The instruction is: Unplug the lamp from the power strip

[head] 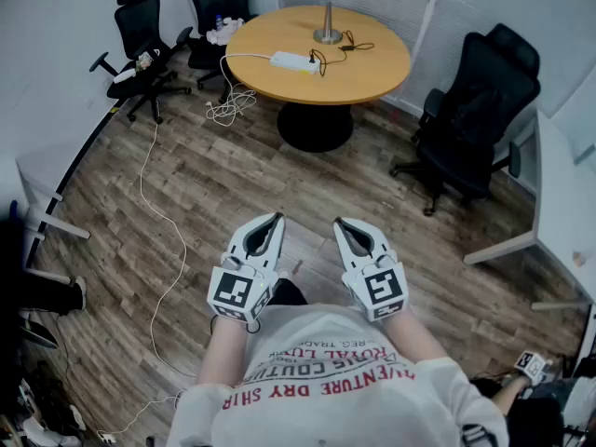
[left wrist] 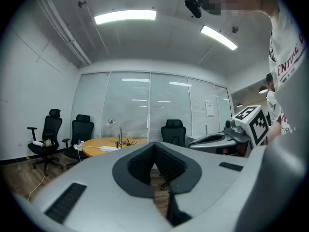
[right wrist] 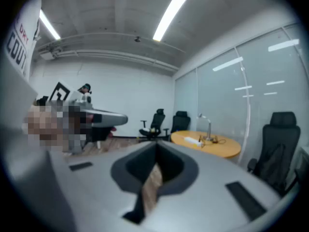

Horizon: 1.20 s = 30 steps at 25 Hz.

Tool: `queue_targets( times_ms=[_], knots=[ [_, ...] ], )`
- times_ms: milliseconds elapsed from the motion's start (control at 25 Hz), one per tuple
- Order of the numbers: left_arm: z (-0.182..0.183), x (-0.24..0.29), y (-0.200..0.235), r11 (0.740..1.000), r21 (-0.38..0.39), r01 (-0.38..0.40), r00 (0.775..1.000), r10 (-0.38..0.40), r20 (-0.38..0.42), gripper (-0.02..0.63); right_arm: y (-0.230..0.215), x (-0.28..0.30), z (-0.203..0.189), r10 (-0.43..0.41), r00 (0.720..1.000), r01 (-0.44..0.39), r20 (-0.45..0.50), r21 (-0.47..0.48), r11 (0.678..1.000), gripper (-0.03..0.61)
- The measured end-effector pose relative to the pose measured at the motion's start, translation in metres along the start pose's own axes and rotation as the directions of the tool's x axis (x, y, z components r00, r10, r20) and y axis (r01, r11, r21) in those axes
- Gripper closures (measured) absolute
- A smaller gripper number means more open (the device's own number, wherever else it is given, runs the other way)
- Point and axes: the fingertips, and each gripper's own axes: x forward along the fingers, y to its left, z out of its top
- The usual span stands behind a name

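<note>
A silver desk lamp (head: 321, 12) stands on the round wooden table (head: 372, 68) far across the room. Its black cord (head: 337, 47) runs to a white power strip (head: 293, 61) lying on the table's left part. The lamp (left wrist: 116, 132) and strip (left wrist: 108, 148) show small in the left gripper view, and the lamp (right wrist: 206, 127) and strip (right wrist: 191, 139) again in the right gripper view. My left gripper (head: 276, 218) and right gripper (head: 339, 222) are held side by side close to my chest, far from the table. Both are shut on nothing.
Black office chairs stand round the table: two at the back left (head: 144, 31), one at the right (head: 480, 119). A white cable (head: 154, 212) trails from the strip across the wood floor. A white desk (head: 559, 212) is at the right. A person sits at the lower right (head: 535, 380).
</note>
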Motion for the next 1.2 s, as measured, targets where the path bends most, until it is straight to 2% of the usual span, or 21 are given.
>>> queue_targets(
  times_ms=[400,720,1040,1200],
  knots=[
    [-0.003,0.009,0.013,1.0,-0.025,-0.001,1.0,0.001,0.001,0.586,-0.012,0.009,0.002,-0.036,0.999,0.036,0.012,-0.005,0.999,0.551],
    [-0.017,0.023,0.034,0.998,-0.053,0.013,1.0,-0.014,-0.024,0.586,-0.017,0.035,-0.011,-0.022,1.0,0.022,-0.01,0.085,0.996,0.549],
    [-0.023,0.048,0.091,0.996,-0.085,0.039,0.998,-0.042,-0.044,0.586,-0.021,0.095,-0.012,-0.045,0.997,0.053,-0.061,0.137,0.989,0.549],
    [-0.018,0.063,0.131,0.995,-0.083,0.06,0.997,-0.065,-0.051,0.586,-0.031,0.135,0.001,-0.08,0.993,0.091,-0.083,0.139,0.986,0.549]
  ],
)
